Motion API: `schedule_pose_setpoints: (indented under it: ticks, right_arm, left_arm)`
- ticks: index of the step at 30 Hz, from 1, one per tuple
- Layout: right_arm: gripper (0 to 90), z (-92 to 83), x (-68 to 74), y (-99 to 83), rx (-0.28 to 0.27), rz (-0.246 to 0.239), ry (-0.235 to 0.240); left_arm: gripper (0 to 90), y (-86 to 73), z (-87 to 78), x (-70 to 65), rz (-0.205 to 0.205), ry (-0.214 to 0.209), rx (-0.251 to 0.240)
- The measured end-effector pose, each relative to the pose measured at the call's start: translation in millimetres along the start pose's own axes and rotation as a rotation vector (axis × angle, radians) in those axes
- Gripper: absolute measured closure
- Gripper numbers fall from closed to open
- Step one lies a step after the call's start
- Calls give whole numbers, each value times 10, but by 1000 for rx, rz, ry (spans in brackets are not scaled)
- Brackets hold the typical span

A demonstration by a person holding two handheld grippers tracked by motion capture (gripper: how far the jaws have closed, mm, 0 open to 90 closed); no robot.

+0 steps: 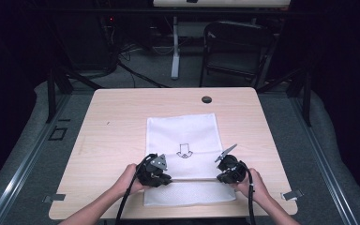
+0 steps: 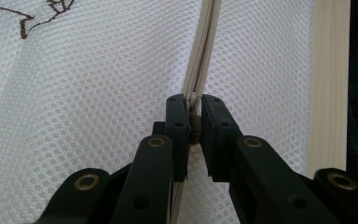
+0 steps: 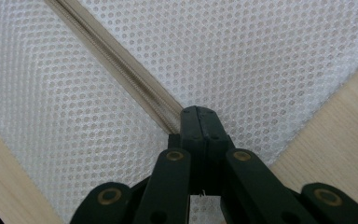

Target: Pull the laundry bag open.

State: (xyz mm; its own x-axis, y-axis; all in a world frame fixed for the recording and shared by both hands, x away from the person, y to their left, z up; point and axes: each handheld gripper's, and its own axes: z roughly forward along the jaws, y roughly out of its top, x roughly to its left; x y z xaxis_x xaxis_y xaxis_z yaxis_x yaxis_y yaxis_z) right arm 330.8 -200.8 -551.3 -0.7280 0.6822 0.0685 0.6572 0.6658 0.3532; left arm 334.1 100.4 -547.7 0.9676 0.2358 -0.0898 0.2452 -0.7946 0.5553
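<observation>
- On the wooden table (image 1: pixel 117 117), in the high view, a white mesh bag (image 1: pixel 183 136) is lying flat near the person's edge, its printed arrow mark (image 1: pixel 184 150) showing at the middle. The left gripper (image 1: pixel 161 178) is sitting at the bag's left edge and the right gripper (image 1: pixel 221 174) at its right edge, both along the zipper line low on the bag, each one held by a hand.
- In the left gripper view, the left gripper (image 2: pixel 194 123) is pinching the zipper pull (image 2: pixel 195 126) of the beige zipper (image 2: pixel 205 51); its jaws are standing almost together with the small pull clamped between the pads, and the mesh is spreading to both sides.
- In the right gripper view, the right gripper (image 3: pixel 199 122) is clenching fully, its jaws pressed tight together at the end of the zipper (image 3: pixel 121 56), on the bag's fabric close to its corner, with bare table (image 3: pixel 335 140) just beyond.
</observation>
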Motion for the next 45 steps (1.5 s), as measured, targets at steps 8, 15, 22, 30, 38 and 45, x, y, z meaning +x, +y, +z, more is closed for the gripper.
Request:
schedule_pose_setpoints:
  ticks: [8,15,22,30,38,45]
  right_arm:
    - [900,-4,18,-8,5,-2,-1]
    - [900,-6,14,-11,5,2,6]
    - [900,-8,10,-5,12,0,5]
    - [900,-6,0,-11,3,0,22]
    - [900,-4,-1,-20,-4,3,12]
    - [900,-6,-6,-22,-3,6,16]
  left_arm:
    - [817,-64,-60,14,-7,2,4]
    - [816,-171,-135,83,-40,31,5]
    - [816,-204,-168,93,-44,32,-6]
    - [816,-205,-179,93,-33,22,-9]
    - [816,-209,-212,78,-32,30,-11]
    - [816,-271,-259,103,-51,45,-4]
